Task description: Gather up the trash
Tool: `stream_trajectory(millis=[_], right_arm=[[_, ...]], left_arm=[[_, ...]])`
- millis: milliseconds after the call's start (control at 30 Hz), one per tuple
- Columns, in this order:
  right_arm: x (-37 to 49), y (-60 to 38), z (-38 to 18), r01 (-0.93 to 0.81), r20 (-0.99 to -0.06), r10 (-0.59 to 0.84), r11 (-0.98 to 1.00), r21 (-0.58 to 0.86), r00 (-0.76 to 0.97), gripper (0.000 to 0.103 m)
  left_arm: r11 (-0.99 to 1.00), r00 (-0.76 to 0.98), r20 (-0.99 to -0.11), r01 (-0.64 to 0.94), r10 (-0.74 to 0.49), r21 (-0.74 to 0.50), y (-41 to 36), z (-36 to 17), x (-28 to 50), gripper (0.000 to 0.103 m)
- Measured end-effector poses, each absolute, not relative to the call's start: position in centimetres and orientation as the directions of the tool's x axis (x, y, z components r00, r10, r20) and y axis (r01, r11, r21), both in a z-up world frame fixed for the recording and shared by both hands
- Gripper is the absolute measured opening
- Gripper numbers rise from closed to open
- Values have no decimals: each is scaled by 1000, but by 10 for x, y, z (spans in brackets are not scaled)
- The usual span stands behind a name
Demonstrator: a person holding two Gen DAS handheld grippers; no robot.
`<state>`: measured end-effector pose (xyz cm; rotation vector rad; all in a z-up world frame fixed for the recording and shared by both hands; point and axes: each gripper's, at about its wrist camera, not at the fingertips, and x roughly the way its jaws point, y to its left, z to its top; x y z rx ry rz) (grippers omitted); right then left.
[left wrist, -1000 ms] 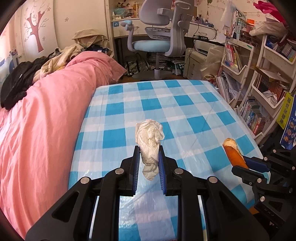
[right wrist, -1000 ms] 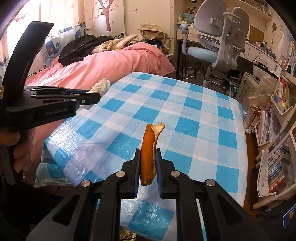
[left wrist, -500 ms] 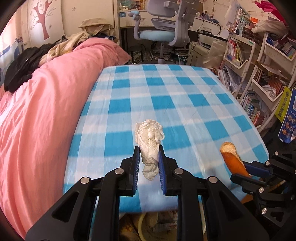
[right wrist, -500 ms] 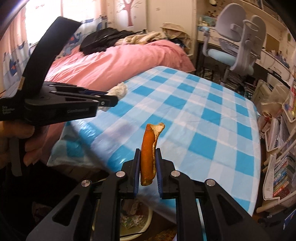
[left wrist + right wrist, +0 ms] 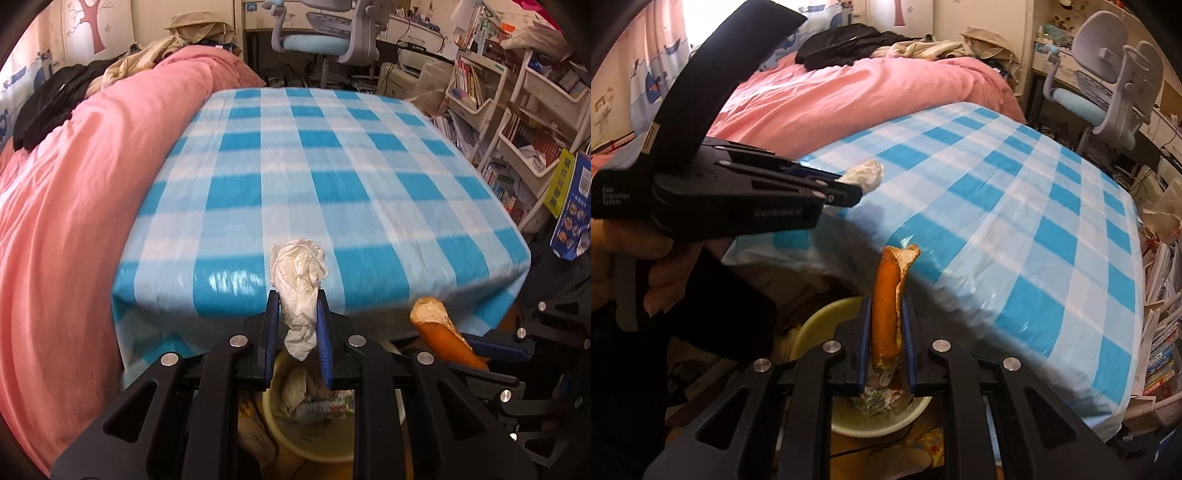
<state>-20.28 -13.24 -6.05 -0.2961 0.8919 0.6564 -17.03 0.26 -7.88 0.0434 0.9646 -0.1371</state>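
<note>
We see the pink bed (image 5: 74, 192) beside the checked desk (image 5: 314, 177). Below the desk edge sits a cream bin (image 5: 849, 424) with trash inside. Our left tool (image 5: 297, 325) is clamped on a crumpled tissue (image 5: 299, 280); our right tool (image 5: 886, 332) is clamped on an orange peel (image 5: 884, 295), both above the bin.
</note>
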Motion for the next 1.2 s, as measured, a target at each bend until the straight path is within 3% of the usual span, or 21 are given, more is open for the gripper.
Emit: stream_trajectory(millis=[333,433,600,733,800,867,967,1200], right_arm=[[-218,-124,-75,-662,-833,376,749,16,405,16],[-219,-120,-83,-670,-857,350,743,8,378,18],[-220,-120,-87,-673,-867,331,739,-8,373,32],[-217,-123,-84,-653,-861,324,757,-14,393,42],[-215,-125,-78,-636,-848,317,771,-30,425,49],[-212,-128,-68,-615,-821,298,785,-79,487,62],[-206,-132,-49,-589,-765,261,787,-184,588,70],[-187,-145,-16,-485,-594,182,777,-402,784,86]], left_arm=[[992,496,-864,126,-91,-33,-1,-98,-197,19],[992,482,-872,121,-88,-34,-1,-102,-200,26],[995,491,-869,103,-68,-20,0,-100,-201,43],[996,512,-858,87,-46,-1,0,-95,-199,50],[997,548,-836,79,-36,9,-1,-86,-196,61],[998,597,-802,64,-18,26,-3,-74,-193,71],[998,675,-738,37,8,44,-6,-52,-184,83],[999,779,-626,3,28,48,-10,-7,-140,95]])
